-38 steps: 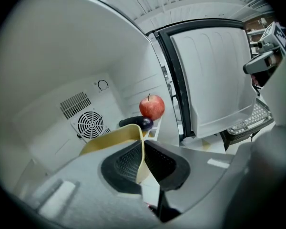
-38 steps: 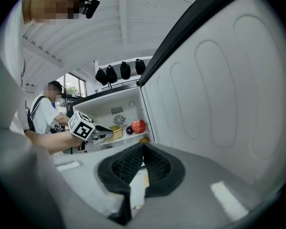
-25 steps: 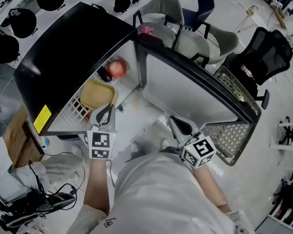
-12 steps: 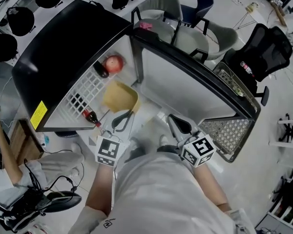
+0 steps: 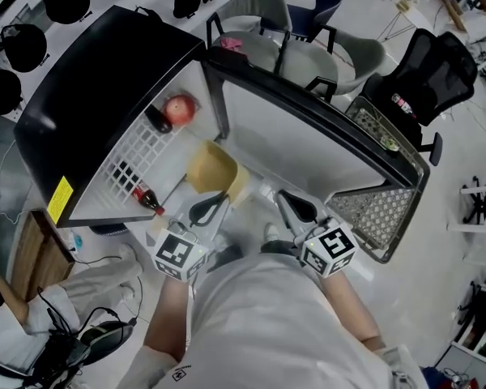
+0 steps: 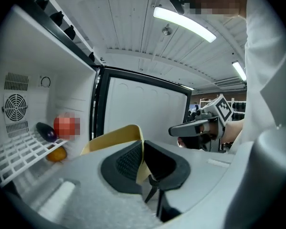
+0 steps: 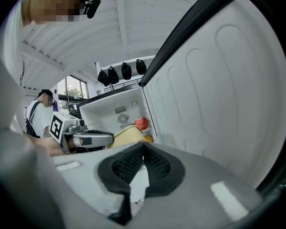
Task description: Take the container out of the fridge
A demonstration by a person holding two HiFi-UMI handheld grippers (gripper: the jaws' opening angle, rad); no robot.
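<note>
The yellow container (image 5: 211, 168) hangs tilted just in front of the open fridge (image 5: 105, 87), off the white wire shelf (image 5: 146, 148). My left gripper (image 5: 213, 203) is shut on its near rim. In the left gripper view the thin yellow wall (image 6: 112, 137) runs between the pads of the left gripper (image 6: 142, 159). My right gripper (image 5: 285, 201) sits shut and empty beside it, near the open door (image 5: 308, 148). Its pads meet with nothing between them in the right gripper view (image 7: 143, 149), where the container (image 7: 126, 135) shows beyond.
A red apple (image 5: 178, 108) and a dark eggplant (image 5: 158, 120) lie at the back of the shelf. A small cola bottle (image 5: 146, 194) lies below the shelf's front. A wire basket (image 5: 381, 225) hangs on the door. Chairs (image 5: 308, 47) stand behind the fridge.
My left gripper has drawn the yellow container off the shelf and out of the fridge toward me. The cola bottle has come into sight. The right gripper has stayed put.
</note>
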